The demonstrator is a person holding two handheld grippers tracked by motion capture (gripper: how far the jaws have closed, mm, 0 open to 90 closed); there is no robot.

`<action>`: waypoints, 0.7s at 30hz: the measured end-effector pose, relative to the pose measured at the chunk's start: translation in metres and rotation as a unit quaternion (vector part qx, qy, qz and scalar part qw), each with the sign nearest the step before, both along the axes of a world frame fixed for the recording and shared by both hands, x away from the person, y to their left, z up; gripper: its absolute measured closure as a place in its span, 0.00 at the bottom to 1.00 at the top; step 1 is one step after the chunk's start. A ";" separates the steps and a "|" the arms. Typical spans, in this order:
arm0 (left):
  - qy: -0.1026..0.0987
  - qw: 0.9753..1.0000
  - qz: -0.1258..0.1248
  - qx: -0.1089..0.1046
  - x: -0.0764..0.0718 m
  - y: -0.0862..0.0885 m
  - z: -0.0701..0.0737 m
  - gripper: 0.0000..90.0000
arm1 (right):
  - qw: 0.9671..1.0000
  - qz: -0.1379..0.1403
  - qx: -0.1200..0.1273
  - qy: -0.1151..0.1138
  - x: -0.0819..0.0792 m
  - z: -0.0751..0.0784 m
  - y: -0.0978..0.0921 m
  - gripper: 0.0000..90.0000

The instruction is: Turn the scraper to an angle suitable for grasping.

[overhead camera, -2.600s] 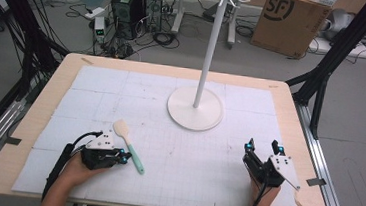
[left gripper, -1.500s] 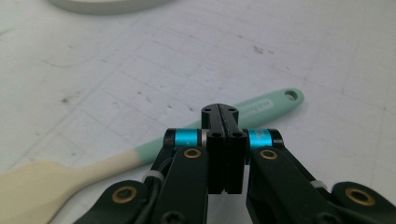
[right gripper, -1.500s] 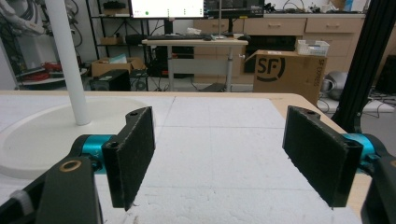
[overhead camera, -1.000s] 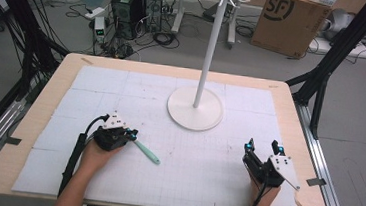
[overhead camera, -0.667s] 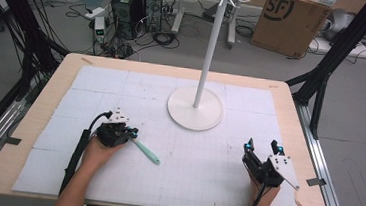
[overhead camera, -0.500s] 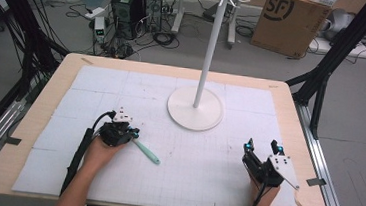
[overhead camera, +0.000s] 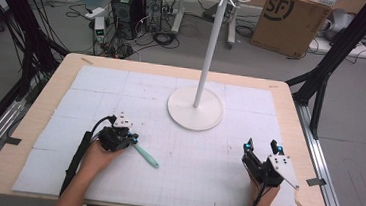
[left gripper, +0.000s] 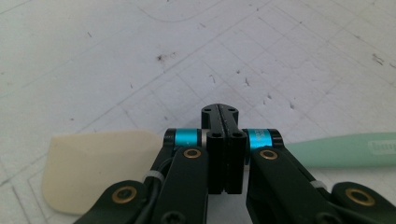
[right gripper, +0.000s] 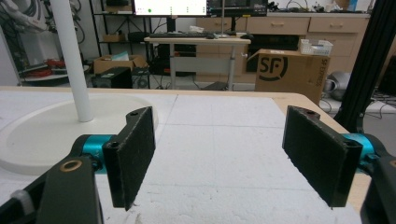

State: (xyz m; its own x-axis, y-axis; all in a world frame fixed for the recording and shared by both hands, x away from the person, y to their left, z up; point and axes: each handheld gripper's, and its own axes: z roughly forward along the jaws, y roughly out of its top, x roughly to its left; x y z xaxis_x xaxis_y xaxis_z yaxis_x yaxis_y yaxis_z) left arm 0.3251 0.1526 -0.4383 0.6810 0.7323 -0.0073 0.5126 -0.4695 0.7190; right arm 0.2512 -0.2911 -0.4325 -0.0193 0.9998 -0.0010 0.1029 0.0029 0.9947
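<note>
The spatula (left gripper: 100,170) has a cream blade that looks like smooth, matt silicone, and a mint-green handle of matt plastic. Over it, the left gripper (left gripper: 223,114) shows black plastic links with brass-coloured rivets and glossy blue anodised metal collars. The right gripper (right gripper: 229,158) carries rough, black, foam-like pads (right gripper: 135,154). Beside the spatula, the mat (overhead camera: 174,182) is white, grainy foam, scuffed with dark specks. The table (overhead camera: 45,101) around the mat is pale bare wood. The stand (overhead camera: 195,109) is smooth white-painted metal.

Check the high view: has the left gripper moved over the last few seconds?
Yes. The left gripper has shifted up the mat toward the white stand base, and is now shut on the spatula.
</note>
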 end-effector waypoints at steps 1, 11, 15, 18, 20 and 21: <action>0.000 1.000 0.000 -0.002 -0.002 0.001 0.000 1.00 | 1.000 0.000 -0.001 0.000 0.000 0.000 0.000 0.27; -0.011 1.000 -0.007 -0.020 -0.027 0.016 -0.004 1.00 | 1.000 0.002 -0.001 0.003 0.000 0.000 0.000 0.27; -0.024 0.999 -0.018 -0.026 -0.037 0.021 -0.005 1.00 | 1.000 0.002 -0.002 0.002 0.000 0.000 0.000 0.27; -0.040 0.997 -0.040 -0.052 -0.042 0.025 -0.002 1.00 | 1.000 0.001 0.001 0.003 0.000 0.000 0.001 0.27; -0.051 0.994 -0.071 -0.058 -0.046 0.027 0.000 1.00 | 1.000 0.001 0.000 0.004 0.000 0.000 0.000 0.27; -0.060 0.992 -0.087 -0.061 -0.049 0.027 0.000 1.00 | 1.000 0.001 -0.001 0.002 0.000 0.000 0.000 0.27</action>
